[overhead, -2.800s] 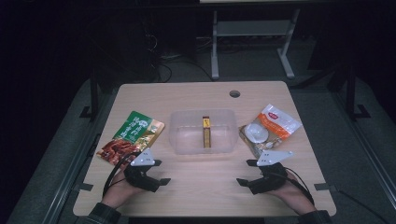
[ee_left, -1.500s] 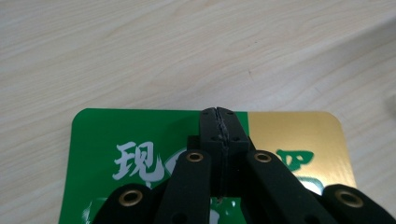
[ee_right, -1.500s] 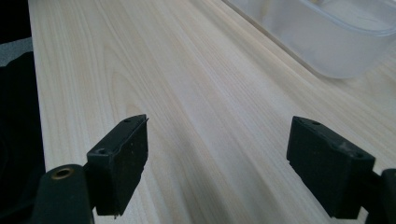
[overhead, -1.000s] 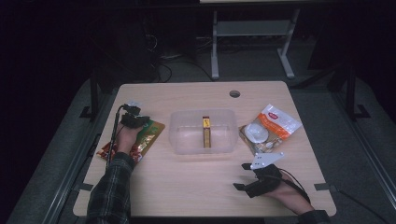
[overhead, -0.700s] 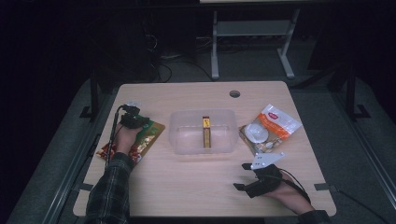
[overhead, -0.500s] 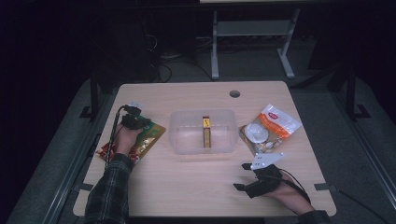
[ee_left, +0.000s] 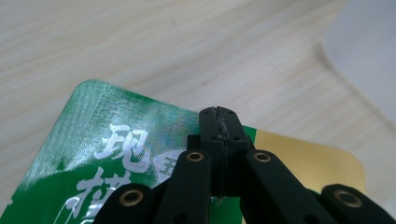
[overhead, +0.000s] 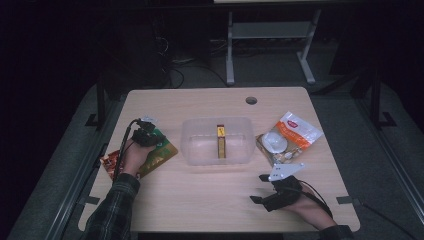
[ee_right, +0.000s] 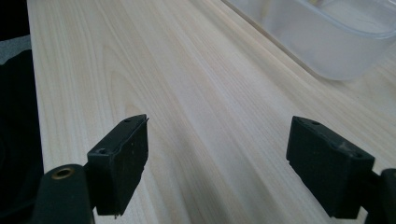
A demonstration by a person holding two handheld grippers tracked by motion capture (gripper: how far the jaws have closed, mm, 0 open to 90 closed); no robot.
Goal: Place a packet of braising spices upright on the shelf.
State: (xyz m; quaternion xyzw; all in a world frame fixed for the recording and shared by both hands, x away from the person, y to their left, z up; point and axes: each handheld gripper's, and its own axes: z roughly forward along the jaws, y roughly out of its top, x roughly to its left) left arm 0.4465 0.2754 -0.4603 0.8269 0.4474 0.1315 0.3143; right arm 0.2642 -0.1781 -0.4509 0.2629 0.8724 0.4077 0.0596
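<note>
While my high view puts the left gripper (overhead: 145, 136) over the green snack pouch (overhead: 161, 152) left of the clear tub (overhead: 190, 150), its own view shows jaws pressed together above the pouch's corner (ee_left: 116, 154). Right gripper (ee_right: 217, 158) rests agape over bare tabletop (ee_right: 187, 93)

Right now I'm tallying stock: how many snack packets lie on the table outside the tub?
2: a green packet left of the clear tub, under the left gripper; a white-orange packet to its right.
</note>
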